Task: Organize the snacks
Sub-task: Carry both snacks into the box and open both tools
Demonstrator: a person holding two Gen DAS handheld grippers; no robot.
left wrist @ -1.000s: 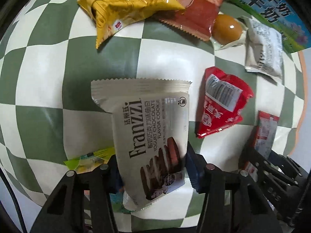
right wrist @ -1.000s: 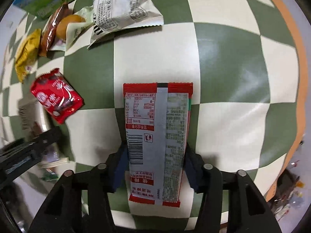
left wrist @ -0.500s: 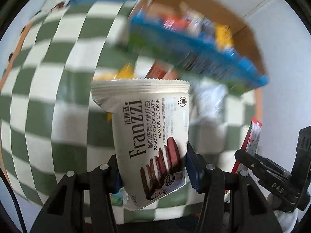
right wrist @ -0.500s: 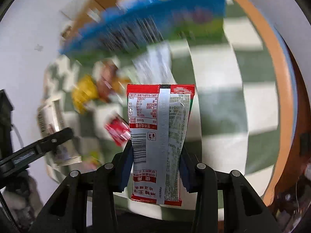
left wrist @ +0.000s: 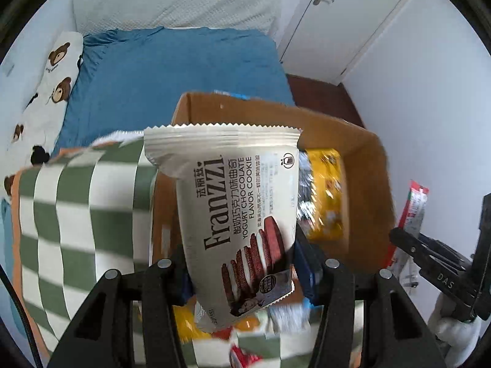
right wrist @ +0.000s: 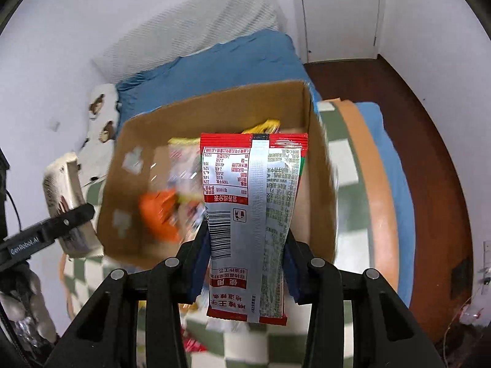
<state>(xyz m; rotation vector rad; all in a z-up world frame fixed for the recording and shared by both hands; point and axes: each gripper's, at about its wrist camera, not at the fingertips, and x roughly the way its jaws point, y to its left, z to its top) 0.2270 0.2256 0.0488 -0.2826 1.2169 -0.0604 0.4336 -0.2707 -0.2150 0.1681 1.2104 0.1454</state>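
My left gripper [left wrist: 242, 263] is shut on a cream Franzzi yogurt chocolate cookie packet [left wrist: 236, 202], which hangs upright over an open cardboard box [left wrist: 362, 135]. Blurred yellow and silver snack bags [left wrist: 325, 190] lie inside the box. My right gripper [right wrist: 247, 260] is shut on a red and silver packet [right wrist: 251, 208], printed back facing me, above the same box [right wrist: 214, 98]. In the left wrist view the right gripper [left wrist: 429, 254] and its red packet [left wrist: 415, 205] show at the right edge. The left gripper [right wrist: 46, 236] and its cream packet [right wrist: 61, 190] show at the left of the right wrist view.
The box stands on a green and white checkered cloth [left wrist: 76, 199] with an orange border [right wrist: 377, 184]. A few loose snacks [left wrist: 242, 355] lie on the cloth below the grippers. Behind are a bed with a blue sheet [left wrist: 172, 67], a bear-print pillow [left wrist: 52, 73], a white door [left wrist: 337, 15] and a wooden floor [right wrist: 414, 107].
Both grippers have lifted their packets off the checkered cloth and swung them forward over the open box. The right jaws have drawn a little tighter on the red packet.
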